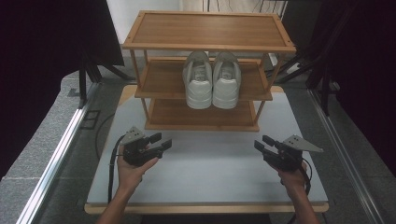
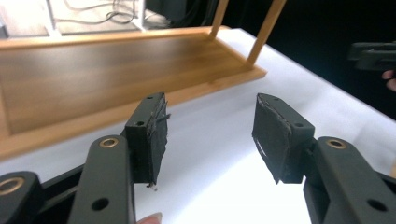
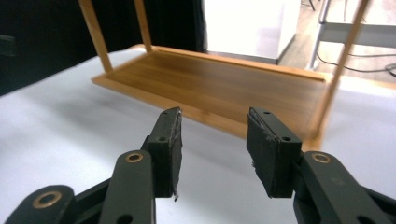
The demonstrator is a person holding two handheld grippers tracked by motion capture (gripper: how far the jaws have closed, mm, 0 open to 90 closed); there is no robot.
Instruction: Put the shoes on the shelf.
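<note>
Your left tool (image 1: 162, 141) sits low over the white counter (image 1: 210, 158), jaws spread wide with nothing between them; its pads (image 2: 150, 135) frame bare counter just short of the rack's bottom board. Your right tool (image 1: 262, 143) hangs at the far side of the counter, well apart from the left, jaws parted and empty, aimed at the same bottom board. Both tools point toward the three-tier bamboo shoe rack (image 1: 208, 30) standing at the counter's far half. Nearest things: a pair of white sneakers (image 1: 212, 79), side by side and touching, heels toward you, on the rack's middle shelf, centred. Top shelf and bottom board (image 3: 224, 93) bare. Neither tool touches rack or shoes.
</note>
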